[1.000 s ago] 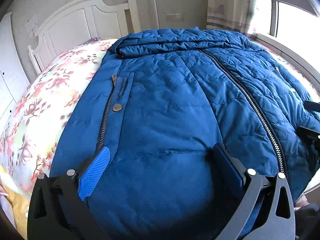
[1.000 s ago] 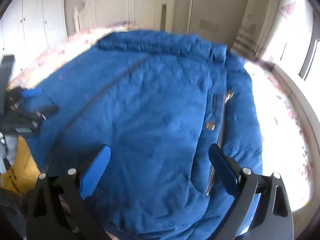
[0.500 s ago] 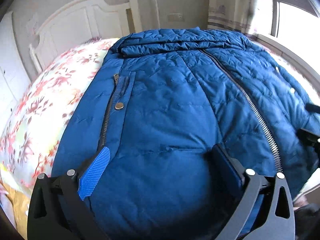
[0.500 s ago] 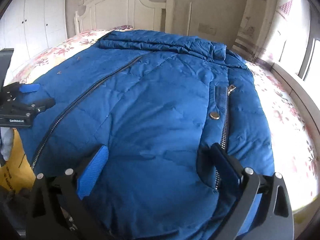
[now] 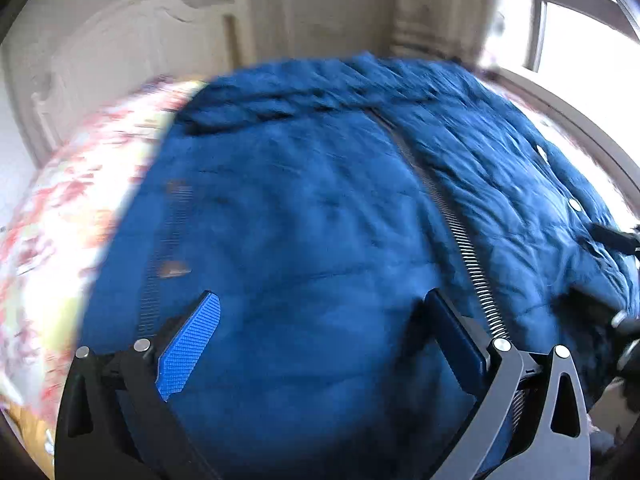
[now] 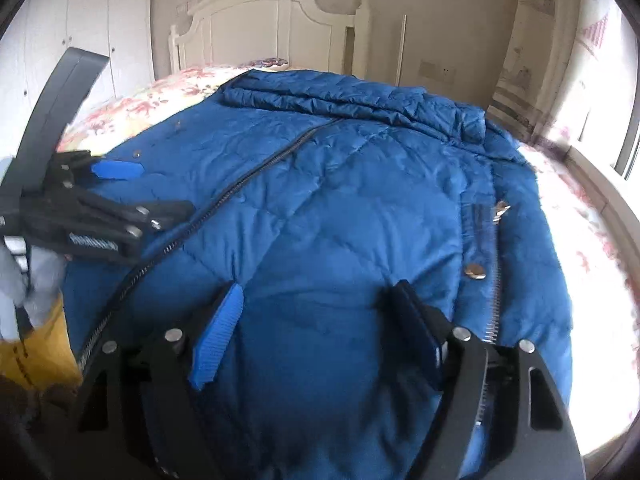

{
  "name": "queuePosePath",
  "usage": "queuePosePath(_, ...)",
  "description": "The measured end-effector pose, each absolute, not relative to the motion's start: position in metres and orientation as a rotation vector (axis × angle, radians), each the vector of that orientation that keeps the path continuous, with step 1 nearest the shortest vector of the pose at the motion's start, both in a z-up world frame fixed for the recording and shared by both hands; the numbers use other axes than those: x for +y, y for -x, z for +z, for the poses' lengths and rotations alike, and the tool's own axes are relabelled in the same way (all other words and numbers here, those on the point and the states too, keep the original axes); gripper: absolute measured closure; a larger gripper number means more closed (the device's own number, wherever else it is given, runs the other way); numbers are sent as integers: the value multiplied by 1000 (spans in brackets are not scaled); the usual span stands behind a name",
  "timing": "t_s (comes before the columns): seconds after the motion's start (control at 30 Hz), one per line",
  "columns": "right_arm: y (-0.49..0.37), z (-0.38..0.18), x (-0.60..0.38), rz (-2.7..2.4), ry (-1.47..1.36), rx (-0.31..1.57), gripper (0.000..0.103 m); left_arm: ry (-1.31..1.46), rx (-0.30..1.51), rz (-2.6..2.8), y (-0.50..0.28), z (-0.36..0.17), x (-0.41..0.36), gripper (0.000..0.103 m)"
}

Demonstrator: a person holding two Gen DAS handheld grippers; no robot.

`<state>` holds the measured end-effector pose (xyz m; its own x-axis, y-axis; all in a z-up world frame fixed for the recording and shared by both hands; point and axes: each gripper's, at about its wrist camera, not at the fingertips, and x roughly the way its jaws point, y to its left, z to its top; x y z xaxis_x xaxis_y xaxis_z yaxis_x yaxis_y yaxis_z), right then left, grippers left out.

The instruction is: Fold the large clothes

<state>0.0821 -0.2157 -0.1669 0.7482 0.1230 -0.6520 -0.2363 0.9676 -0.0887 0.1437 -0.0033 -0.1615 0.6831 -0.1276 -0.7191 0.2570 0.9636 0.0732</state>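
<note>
Floral bed [image 6: 168, 96]: blue jacket [image 6: 340, 208] under both spread grippers.

Bedsheet [image 6: 160, 98]: floral, red and pink on a pale ground, covering the bed.
Headboard [image 6: 276, 32]: white, panelled, with posts, against the far wall.
Wardrobe [image 6: 80, 20]: white doors, left of the headboard.
Curtain [image 6: 532, 48]: pale, patterned, beside the window.
Window [image 5: 580, 20]: bright, dark-framed.
Wall socket [image 6: 438, 72]: on the beige wall.
Yellow bag [image 6: 36, 344]: at the bed's near left edge.
</note>
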Motion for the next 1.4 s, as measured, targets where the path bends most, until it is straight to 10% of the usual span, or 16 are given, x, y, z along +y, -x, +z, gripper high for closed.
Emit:
queuePosePath(0.23, -56, -184, -289, 151, -2, 642, 27, -49, 809, -118, -139, -178, 92, 4)
queuePosePath(1.0, -37, -181, -186, 277, 279, 661, 20, -110, 696, -113, -91, -180, 66, 4)
queuePosePath(1.4, 24, -179, -320, 121, -35, 647, 15, 105, 688, -105, -67, -173, 158, 4)
